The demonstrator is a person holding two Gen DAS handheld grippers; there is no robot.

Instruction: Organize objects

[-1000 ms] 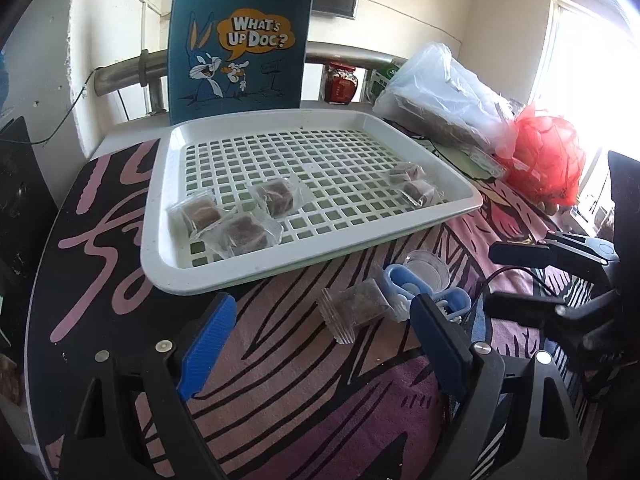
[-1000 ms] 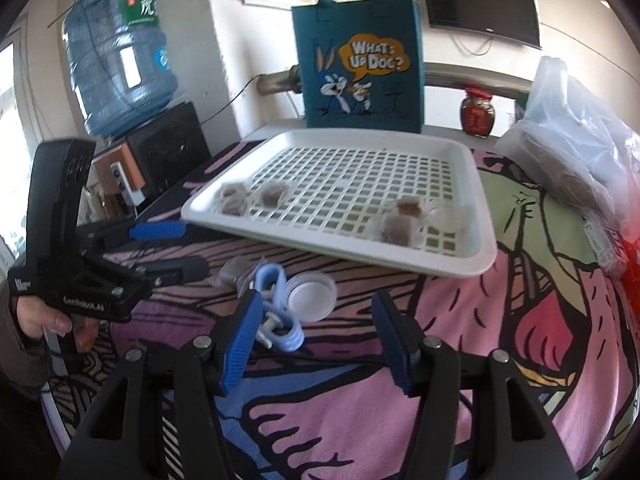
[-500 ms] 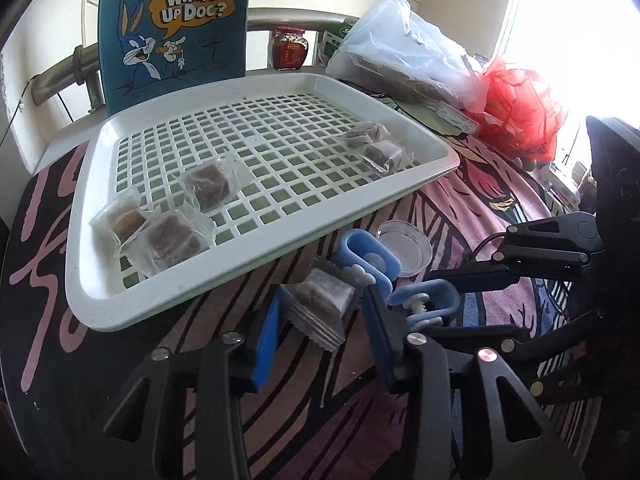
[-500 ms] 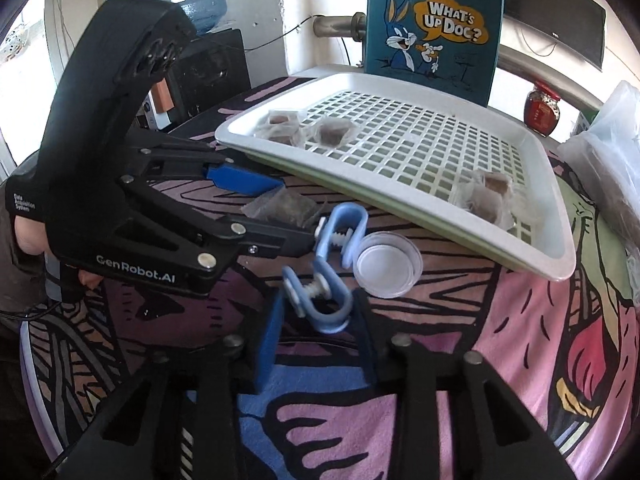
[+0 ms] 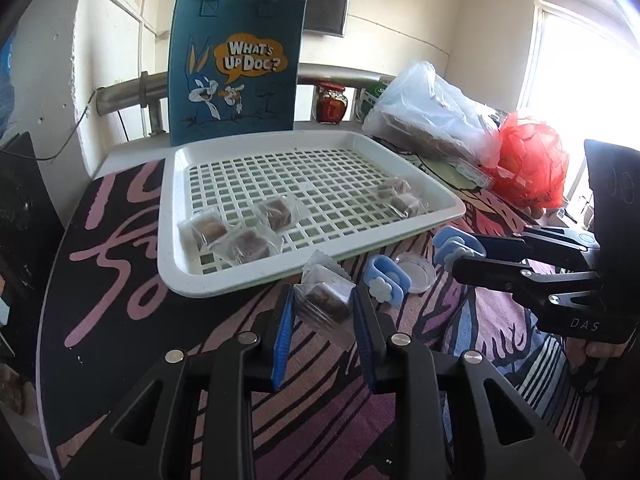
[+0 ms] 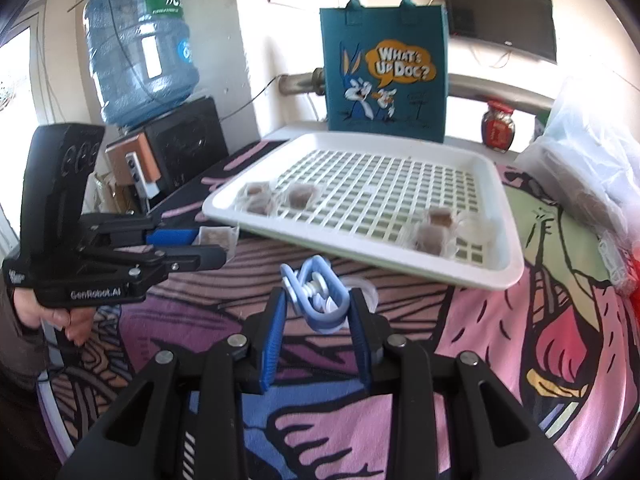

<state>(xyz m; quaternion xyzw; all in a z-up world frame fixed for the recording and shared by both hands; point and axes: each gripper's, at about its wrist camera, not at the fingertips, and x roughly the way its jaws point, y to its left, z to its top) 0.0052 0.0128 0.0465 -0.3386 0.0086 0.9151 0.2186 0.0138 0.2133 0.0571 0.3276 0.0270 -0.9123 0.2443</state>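
A clear-wrapped brown snack packet (image 5: pixel 326 298) sits between the blue pads of my left gripper (image 5: pixel 323 309), whose jaws are closing tight on both its sides, just off the patterned cloth. The right wrist view shows that same left gripper (image 6: pixel 224 246) with the packet (image 6: pixel 218 236) at its tips. My right gripper (image 6: pixel 318 302) is shut on a light-blue plastic clip (image 6: pixel 320 280), also seen from the left wrist view as the right gripper (image 5: pixel 468 252) and clip (image 5: pixel 454 242). A second blue clip (image 5: pixel 386 278) lies on the cloth. The white grid tray (image 5: pixel 240 284) holds several wrapped packets.
A clear round lid (image 5: pixel 416 270) lies by the loose clip. Behind the tray stand a blue cartoon tote bag (image 5: pixel 236 68) and a red jar (image 5: pixel 331 102). A clear plastic bag (image 5: pixel 432 120) and red net bag (image 5: pixel 528 160) crowd the right. A water bottle (image 6: pixel 140 48) stands far left.
My left gripper went from wide open to shut on the snack packet and raised it. My right gripper closed on one blue clip and lifted it away from the other.
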